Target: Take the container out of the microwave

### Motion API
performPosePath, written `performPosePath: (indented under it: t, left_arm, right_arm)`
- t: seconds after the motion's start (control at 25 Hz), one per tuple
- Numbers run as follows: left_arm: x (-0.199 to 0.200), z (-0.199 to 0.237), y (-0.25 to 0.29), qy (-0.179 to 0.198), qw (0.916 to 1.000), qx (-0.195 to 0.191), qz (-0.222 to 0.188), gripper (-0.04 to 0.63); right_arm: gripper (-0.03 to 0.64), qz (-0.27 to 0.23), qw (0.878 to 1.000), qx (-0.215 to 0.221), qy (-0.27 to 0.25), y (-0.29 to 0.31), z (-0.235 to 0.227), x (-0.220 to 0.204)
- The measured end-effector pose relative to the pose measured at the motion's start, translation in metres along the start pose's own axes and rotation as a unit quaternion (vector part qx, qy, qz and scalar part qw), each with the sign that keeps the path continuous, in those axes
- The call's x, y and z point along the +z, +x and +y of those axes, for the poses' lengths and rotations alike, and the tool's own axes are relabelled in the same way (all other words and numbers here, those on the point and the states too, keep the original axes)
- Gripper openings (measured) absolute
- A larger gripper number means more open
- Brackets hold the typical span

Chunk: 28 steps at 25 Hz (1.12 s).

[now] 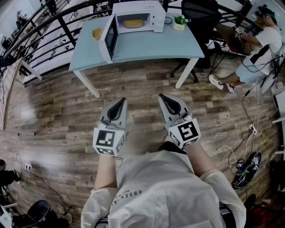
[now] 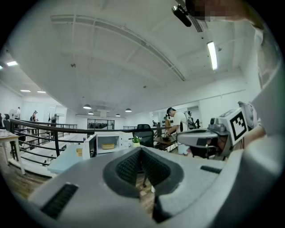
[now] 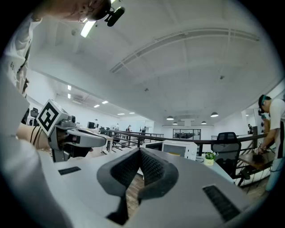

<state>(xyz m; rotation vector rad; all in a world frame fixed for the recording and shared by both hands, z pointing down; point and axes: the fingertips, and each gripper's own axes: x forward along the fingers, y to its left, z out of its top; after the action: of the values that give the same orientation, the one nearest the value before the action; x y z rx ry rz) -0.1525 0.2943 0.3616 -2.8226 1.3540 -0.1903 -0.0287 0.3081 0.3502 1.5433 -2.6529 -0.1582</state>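
Observation:
The white microwave (image 1: 133, 17) stands at the back of a light-blue table (image 1: 151, 44), well ahead of me, with its door (image 1: 109, 39) swung open to the left. A yellow container (image 1: 132, 23) sits inside the cavity. My left gripper (image 1: 120, 104) and right gripper (image 1: 164, 99) hover side by side over the wooden floor, short of the table. Both are shut with nothing between the jaws. In the left gripper view the shut left gripper (image 2: 141, 151) points level at the microwave (image 2: 107, 143) and container (image 2: 107, 146). In the right gripper view the shut right gripper (image 3: 140, 153) faces the microwave (image 3: 178, 149).
A small yellow bowl (image 1: 97, 33) lies on the table left of the door, and a potted plant (image 1: 179, 22) stands right of the microwave. Behind the table is a black office chair (image 1: 200, 13). A seated person (image 1: 262, 42) and floor cables (image 1: 242, 156) are at the right, black railings (image 1: 40, 31) at the left.

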Motion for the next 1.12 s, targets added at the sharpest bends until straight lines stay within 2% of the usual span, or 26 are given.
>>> performPosePath:
  t: [0.52, 0.72, 0.76, 0.84, 1.12]
  left_arm:
    - [-0.002, 0.007, 0.003, 0.008, 1.0000, -0.003, 0.003, 0.002]
    - [-0.006, 0.009, 0.005, 0.014, 0.9999, 0.002, 0.010, 0.002]
    - [-0.008, 0.010, 0.006, 0.016, 0.9998, 0.004, 0.012, 0.002]
    - [-0.011, 0.013, 0.010, 0.021, 0.9996, 0.008, 0.017, 0.002]
    - [-0.022, 0.032, 0.042, 0.021, 0.9990, 0.030, 0.026, 0.002]
  right_arm:
    - [0.014, -0.002, 1.000, 0.005, 0.012, 0.008, 0.002, -0.004]
    - [0.017, 0.020, 1.000, 0.011, 0.007, 0.015, -0.005, -0.015]
    - [0.025, 0.024, 1.000, 0.007, 0.011, 0.018, -0.009, -0.018]
    - [0.220, 0.031, 0.999, 0.004, 0.016, 0.027, -0.017, -0.023]
    - [0.222, 0.030, 0.999, 0.013, 0.005, 0.063, -0.049, -0.040]
